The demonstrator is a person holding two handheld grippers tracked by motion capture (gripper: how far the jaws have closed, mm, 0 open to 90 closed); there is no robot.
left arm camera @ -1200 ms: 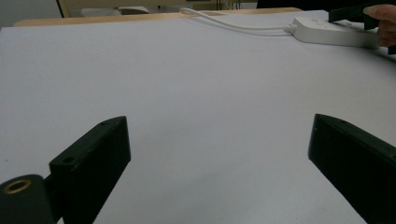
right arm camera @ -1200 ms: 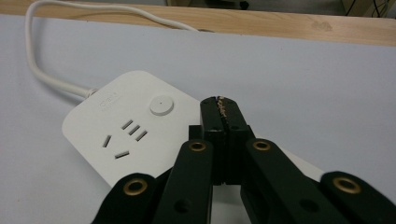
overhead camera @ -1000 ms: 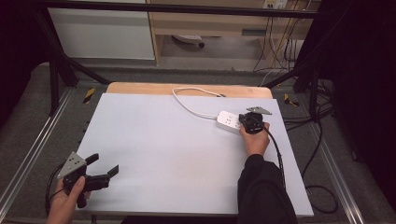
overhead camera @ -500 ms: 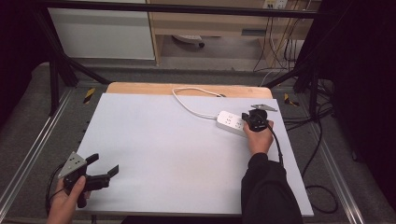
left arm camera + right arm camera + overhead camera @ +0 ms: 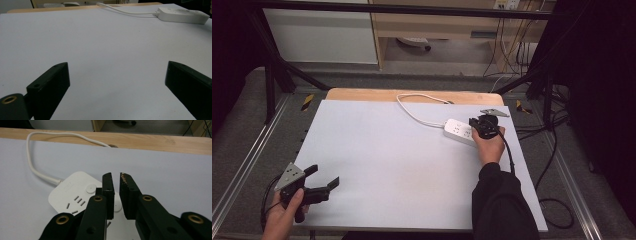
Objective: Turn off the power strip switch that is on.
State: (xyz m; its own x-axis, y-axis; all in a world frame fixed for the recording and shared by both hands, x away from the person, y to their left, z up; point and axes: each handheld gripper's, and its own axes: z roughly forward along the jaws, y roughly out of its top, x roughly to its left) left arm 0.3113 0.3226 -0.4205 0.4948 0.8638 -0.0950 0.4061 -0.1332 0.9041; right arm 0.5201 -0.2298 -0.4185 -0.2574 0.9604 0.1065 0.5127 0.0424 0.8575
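Observation:
A white power strip (image 5: 458, 131) lies flat at the back right of the white table top (image 5: 402, 165), and its white cable (image 5: 417, 110) loops back toward the wooden edge. My right gripper (image 5: 475, 123) hovers over the strip's right end, jaws nearly together with only a thin slit and nothing between them. In the right gripper view the strip (image 5: 75, 195) with its round button and sockets sits just under and left of the right gripper (image 5: 116, 175). My left gripper (image 5: 323, 176) rests at the front left corner, open and empty; in its own view the left gripper (image 5: 117, 75) faces the distant strip (image 5: 183, 15).
A wooden strip (image 5: 362, 94) borders the table's far edge. Black frame bars (image 5: 272, 85) and metal rails (image 5: 242, 165) flank the table, and dark cables (image 5: 552, 165) hang off the right side. A cabinet (image 5: 322, 35) stands on the floor beyond.
The right hand and its gripper have edged slightly right over the strip's end. The left gripper has stayed where it was.

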